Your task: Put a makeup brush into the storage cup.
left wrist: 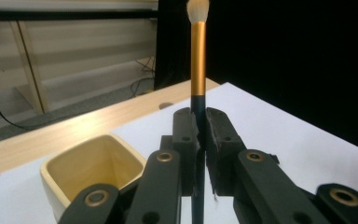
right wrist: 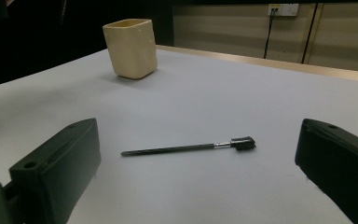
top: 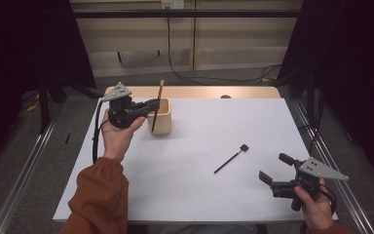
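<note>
The makeup brush stands close to upright, its pale bristle tip at the top, then a gold band, then a dark handle that runs down between the jaws of the left gripper. Those jaws are pressed together on the dark handle, just below where the gold band ends. In the high view the brush is lifted clear of the table, slightly tilted, with its lower end hanging in front of the cream cup and its tip above the cup's rim; whether the handle touches the cup's wall cannot be told. The left gripper reaches in from the left, held by the person's left hand, an orange-brown sleeve below it.

The cup is square-sided with rounded corners, and stands upright at the far left part of the white table. From the left gripper view its hollow looks bare as far as it shows (the nearer part is hidden by the gripper's arms).

Well apart from the cup, toward the middle right of the table, a thin black brush with a small dark head lies flat. The right gripper hovers near the table's front right corner in the person's right hand, its jaws standing wide apart with nothing between them. In the right gripper view the thin black brush lies ahead, between the two black jaws, and the cup stands farther back at the left.
</note>
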